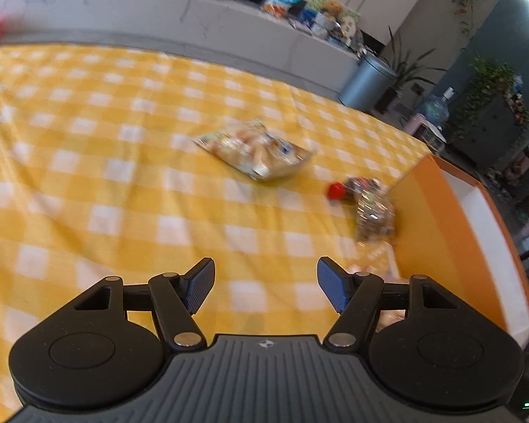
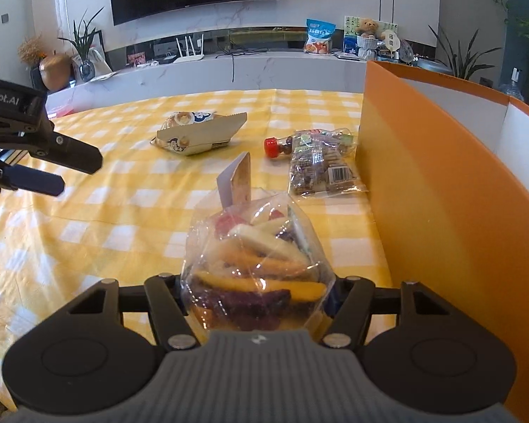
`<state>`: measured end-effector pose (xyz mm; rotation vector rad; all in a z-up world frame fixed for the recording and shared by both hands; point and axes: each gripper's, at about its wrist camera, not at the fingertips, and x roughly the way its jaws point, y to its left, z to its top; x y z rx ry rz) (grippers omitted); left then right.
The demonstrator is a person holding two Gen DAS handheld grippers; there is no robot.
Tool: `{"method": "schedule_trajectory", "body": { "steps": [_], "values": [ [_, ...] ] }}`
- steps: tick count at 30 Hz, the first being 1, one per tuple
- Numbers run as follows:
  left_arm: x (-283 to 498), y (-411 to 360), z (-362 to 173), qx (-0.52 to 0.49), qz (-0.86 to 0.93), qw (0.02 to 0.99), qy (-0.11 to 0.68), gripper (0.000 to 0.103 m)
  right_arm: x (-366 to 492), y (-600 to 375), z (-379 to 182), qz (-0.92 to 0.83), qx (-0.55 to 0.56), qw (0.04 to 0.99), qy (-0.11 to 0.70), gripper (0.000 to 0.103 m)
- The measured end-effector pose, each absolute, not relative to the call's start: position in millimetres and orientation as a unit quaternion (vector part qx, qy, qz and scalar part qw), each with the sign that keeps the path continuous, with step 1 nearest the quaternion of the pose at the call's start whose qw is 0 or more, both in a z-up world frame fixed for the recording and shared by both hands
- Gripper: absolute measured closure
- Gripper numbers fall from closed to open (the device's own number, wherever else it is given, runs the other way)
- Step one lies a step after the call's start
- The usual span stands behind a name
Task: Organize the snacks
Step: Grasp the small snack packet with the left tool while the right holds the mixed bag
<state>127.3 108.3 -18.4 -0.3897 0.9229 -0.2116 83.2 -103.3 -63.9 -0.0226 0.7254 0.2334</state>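
Observation:
My right gripper [image 2: 259,298] is shut on a clear bag of colourful snack sticks [image 2: 257,261] and holds it just left of the orange box [image 2: 441,190]. My left gripper [image 1: 266,283] is open and empty above the yellow checked cloth; it also shows in the right wrist view [image 2: 77,172] at the far left. A pale snack bag [image 1: 255,151] [image 2: 197,134] lies mid-table. A clear packet of dark snacks [image 2: 322,169] [image 1: 374,208] and a red-capped small bottle [image 2: 277,146] [image 1: 336,190] lie beside the box wall.
The orange box with white inside [image 1: 476,218] stands at the table's right edge. A marble ledge [image 2: 229,67] behind the table holds more snack bags [image 2: 319,37], a teddy bear and plants. A grey bin [image 1: 365,83] stands beyond the table.

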Motion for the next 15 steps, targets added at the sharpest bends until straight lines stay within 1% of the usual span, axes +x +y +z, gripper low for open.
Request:
{"method": "schedule_trajectory", "body": {
  "steps": [6, 11, 12, 14, 15],
  "values": [
    [125.2, 77.5, 1.3, -0.125, -0.112, 0.892, 0.42, 0.024, 91.3, -109.2, -71.6, 0.11, 0.013, 0.931, 0.347, 0.04],
    [158.2, 33.2, 16.1, -0.04, -0.158, 0.893, 0.421, 0.024, 94.7, -113.6, -72.5, 0.111, 0.029, 0.931, 0.347, 0.04],
    [166.6, 22.2, 19.6, -0.019, -0.165, 0.894, 0.416, 0.023, 94.1, -113.5, -72.8, 0.112, 0.028, 0.931, 0.347, 0.04],
    [182.3, 1.3, 22.1, 0.013, -0.184, 0.894, 0.408, 0.012, 93.0, -114.1, -73.5, 0.112, 0.029, 0.931, 0.345, 0.04],
    [191.7, -8.2, 21.0, 0.021, -0.191, 0.891, 0.413, 0.012, 92.9, -114.1, -73.6, 0.111, 0.029, 0.931, 0.345, 0.04]
  ]
}}
